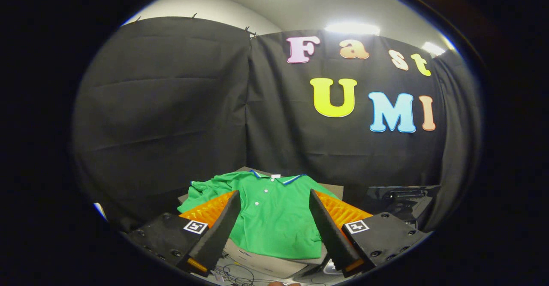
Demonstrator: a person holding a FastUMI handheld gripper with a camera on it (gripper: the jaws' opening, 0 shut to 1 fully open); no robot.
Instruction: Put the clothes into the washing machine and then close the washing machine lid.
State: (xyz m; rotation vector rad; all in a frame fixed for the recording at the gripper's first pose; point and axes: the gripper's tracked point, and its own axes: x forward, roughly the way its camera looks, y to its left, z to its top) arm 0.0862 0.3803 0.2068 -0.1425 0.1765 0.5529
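While the black cloth wall (171,106) fills the far side, a green polo shirt (274,221) lies spread on a flat cardboard surface (261,262), its long axis running near to far with the collar at the far end. The gripper (274,198) hangs above it, fingers spread wide, touching nothing.

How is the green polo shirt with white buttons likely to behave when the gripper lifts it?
The green polo shirt will probably be floppy: it already lies creased and bunched at one sleeve. It likely drapes and trails, since it overhangs the cardboard box. The gripper is open, shirt beyond its fingers.
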